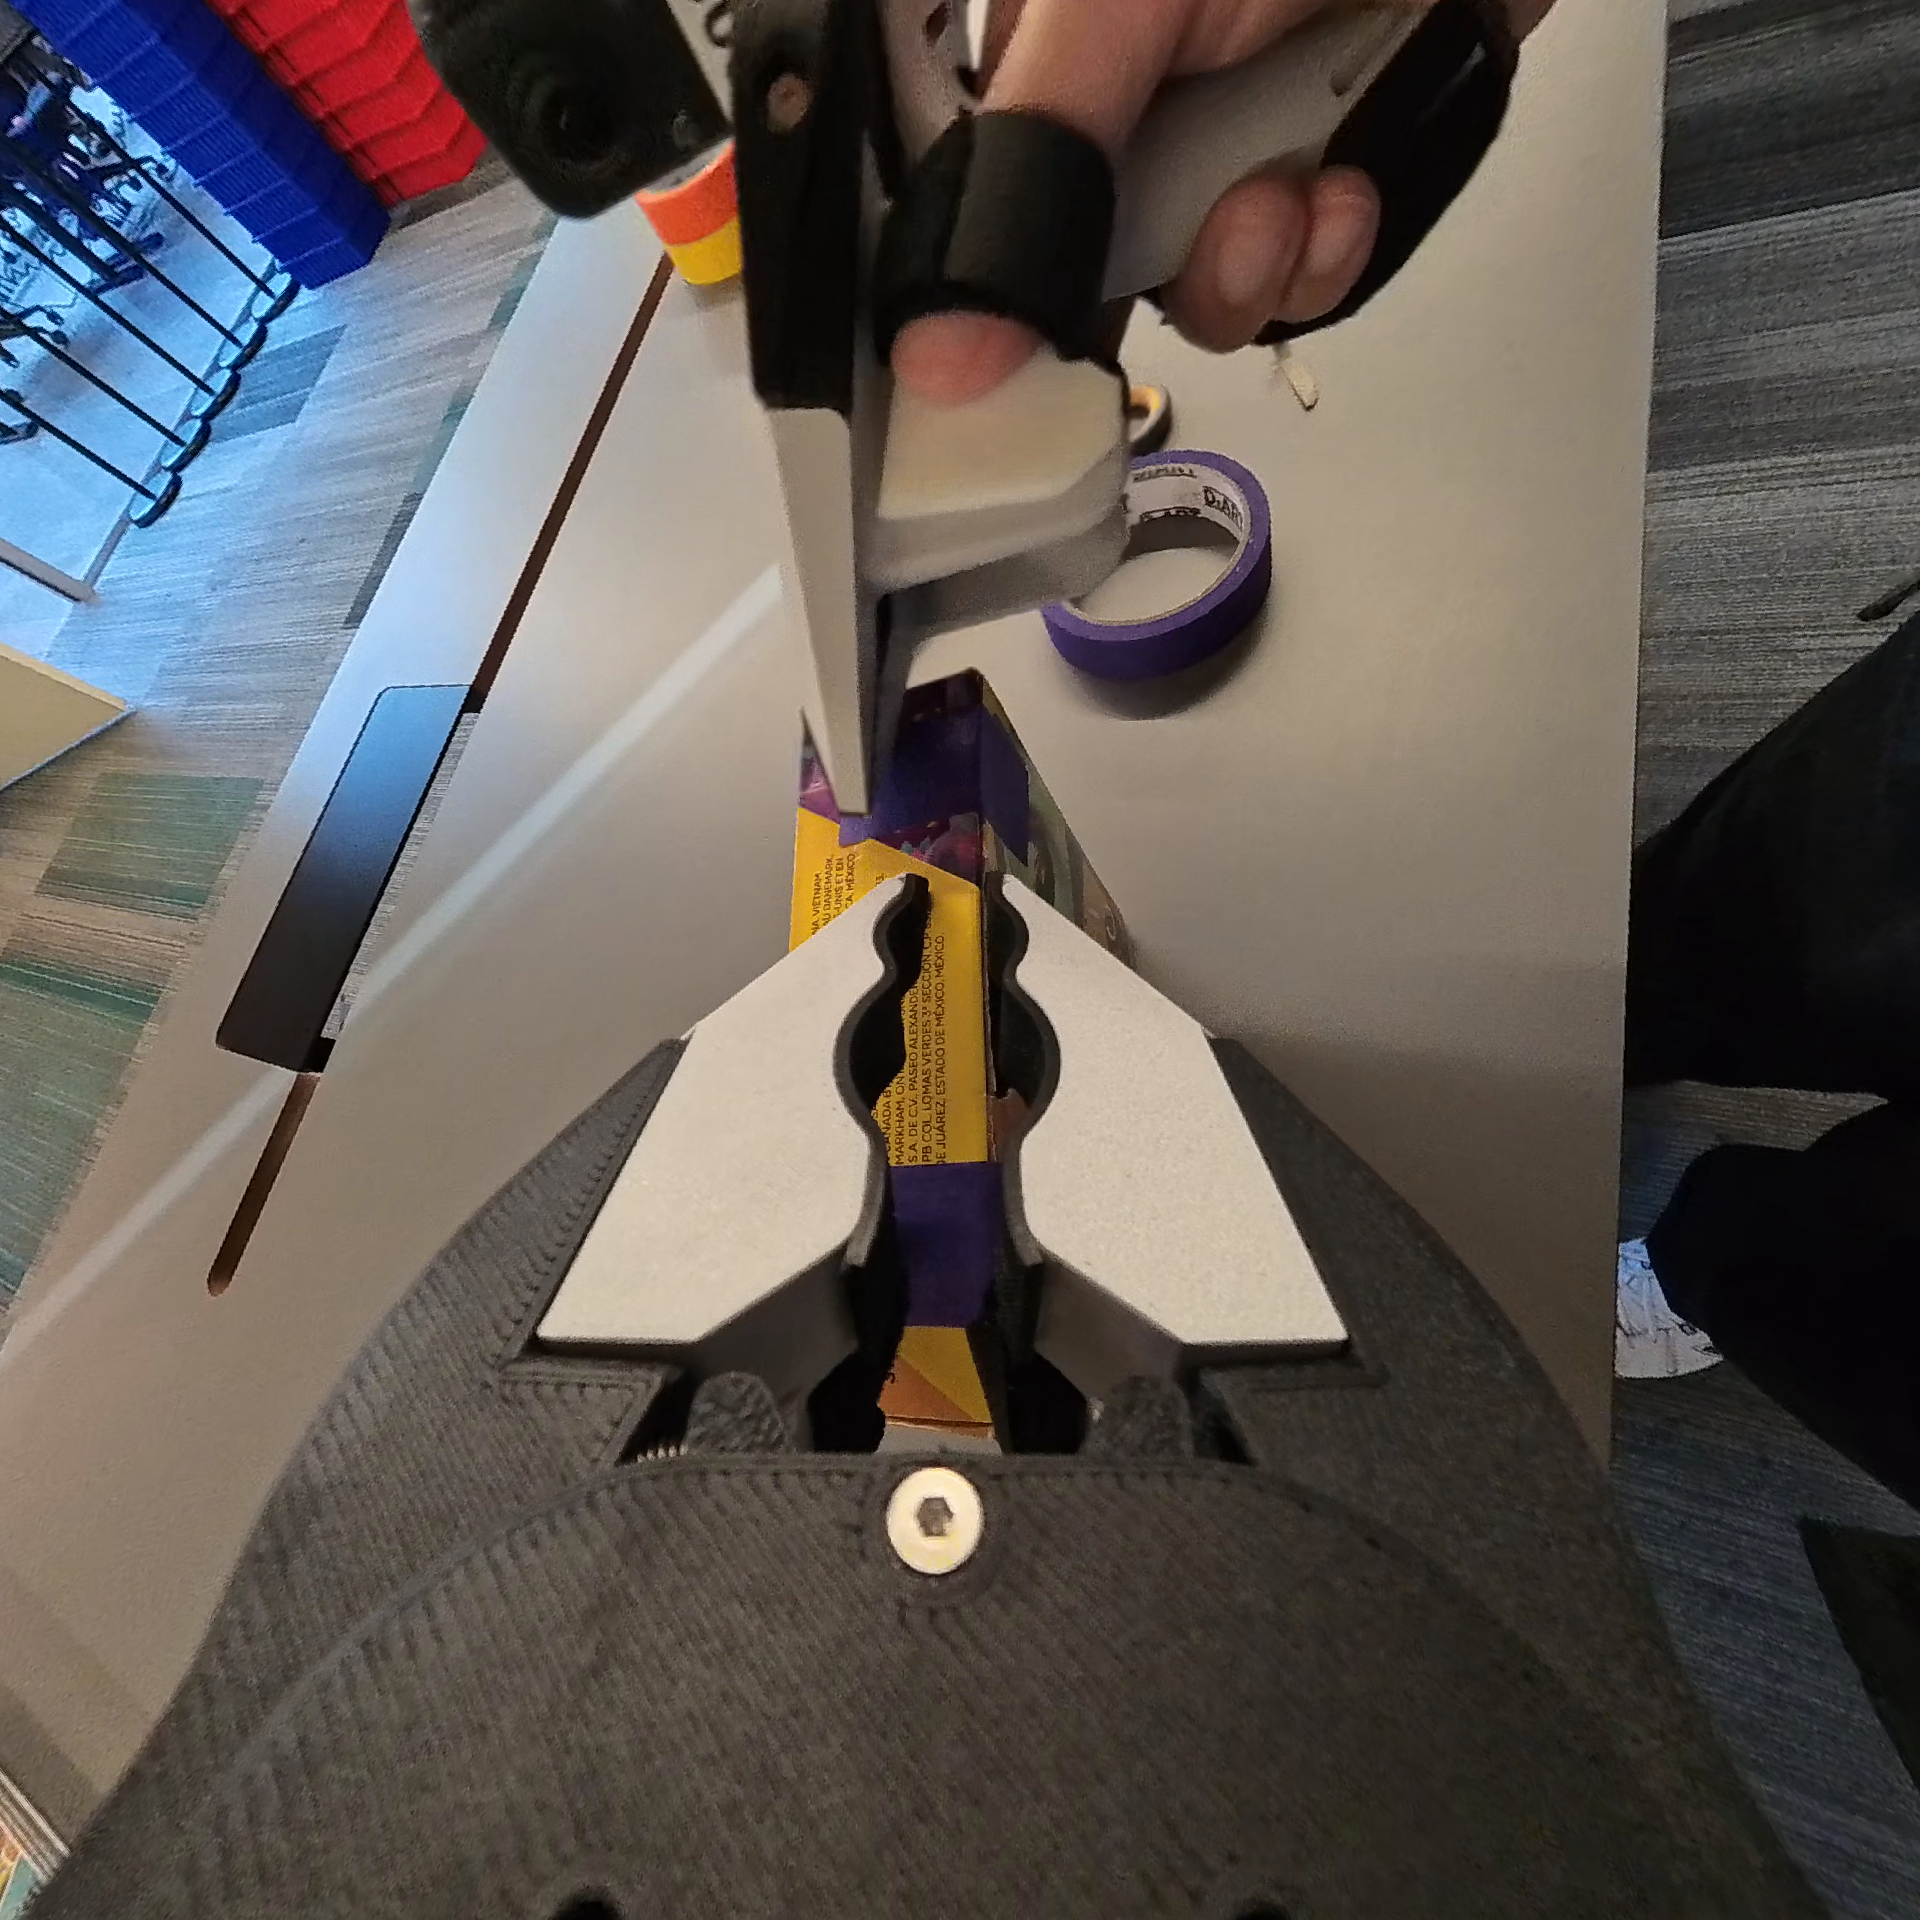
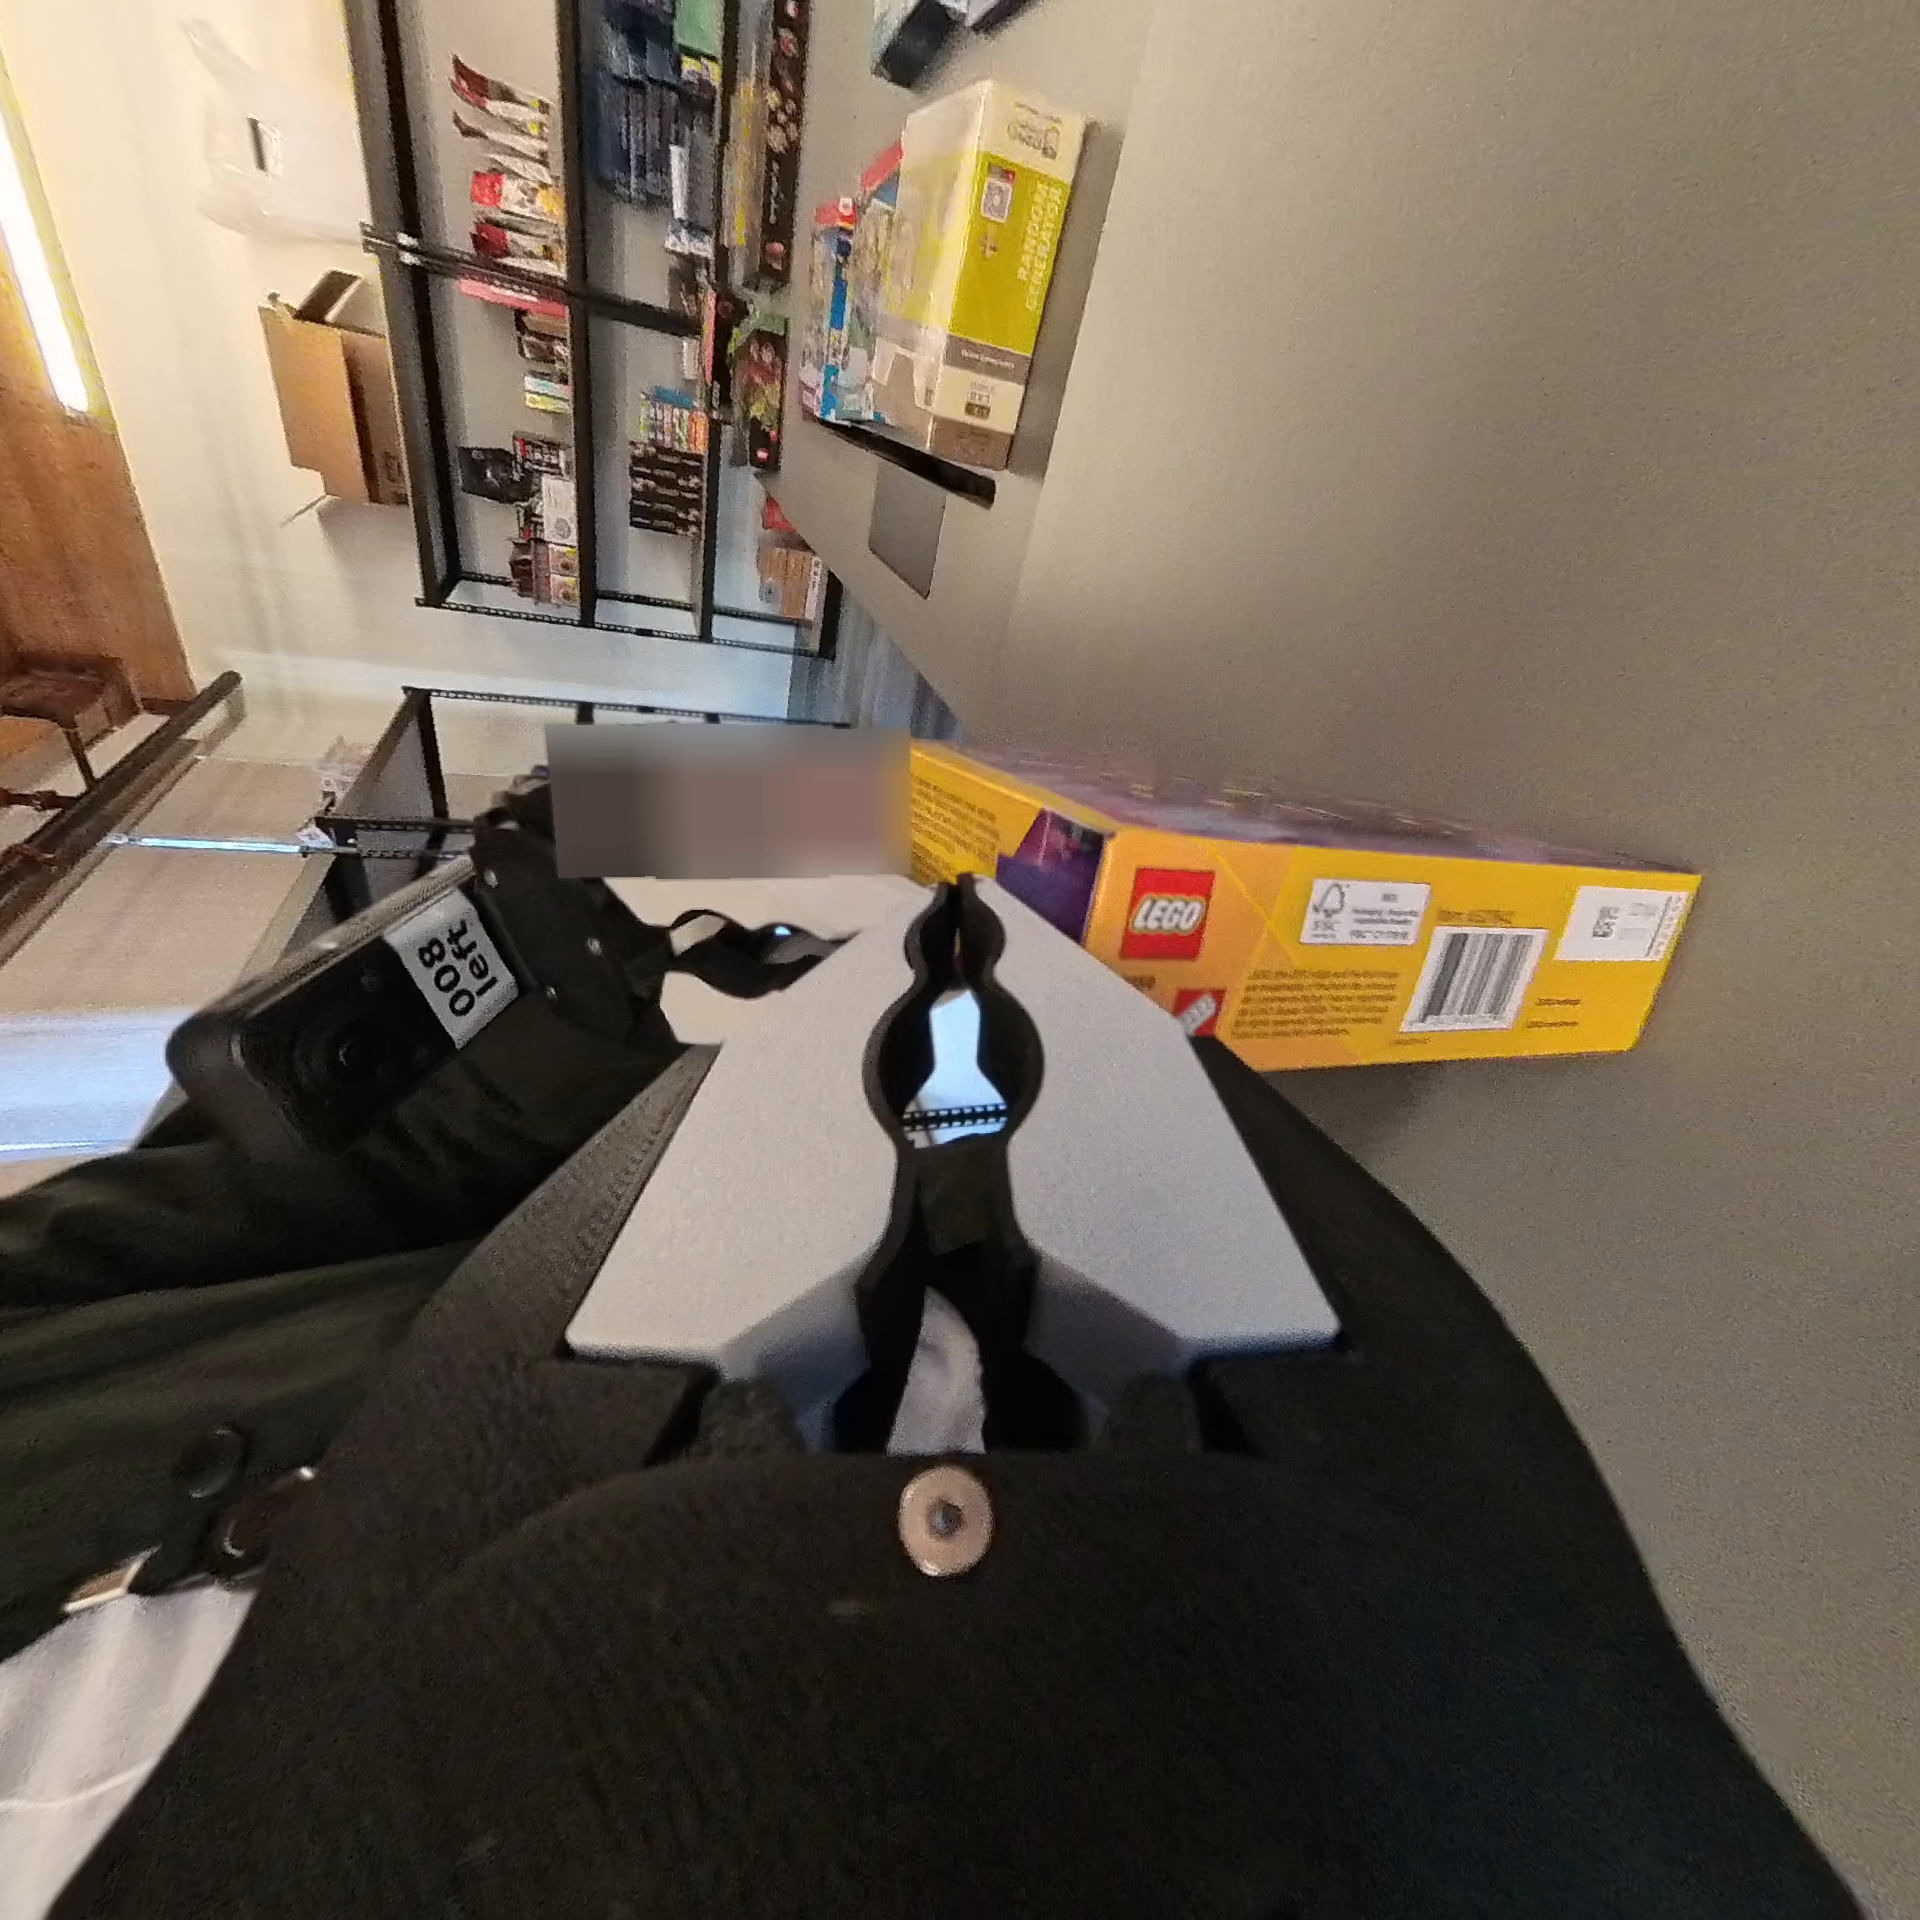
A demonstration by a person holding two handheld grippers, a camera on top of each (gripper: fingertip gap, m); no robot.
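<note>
My left gripper (image 1: 961, 894) is shut on a thin yellow toy box (image 1: 951, 1039) that stands on its edge on the grey table (image 1: 1403, 831). A purple tape strip (image 1: 940, 1236) wraps over the box's edge between my fingers. My right gripper (image 1: 857, 800), held by a hand, comes down from above with its jaws together. Its tips touch a second purple tape patch (image 1: 914, 821) on the box's top edge. I cannot tell whether it pinches tape. In the right wrist view my right gripper (image 2: 961, 894) is shut beside the yellow box (image 2: 1351, 956).
A purple tape roll (image 1: 1164, 571) lies on the table just beyond the box. Orange and yellow rolls (image 1: 696, 229) sit farther back. A black slab (image 1: 343, 873) lies along the table's left edge. Other boxes (image 2: 966, 281) stand farther along the table, with shelves (image 2: 623, 312) beyond. Less than 4 cm separates the two grippers' tips.
</note>
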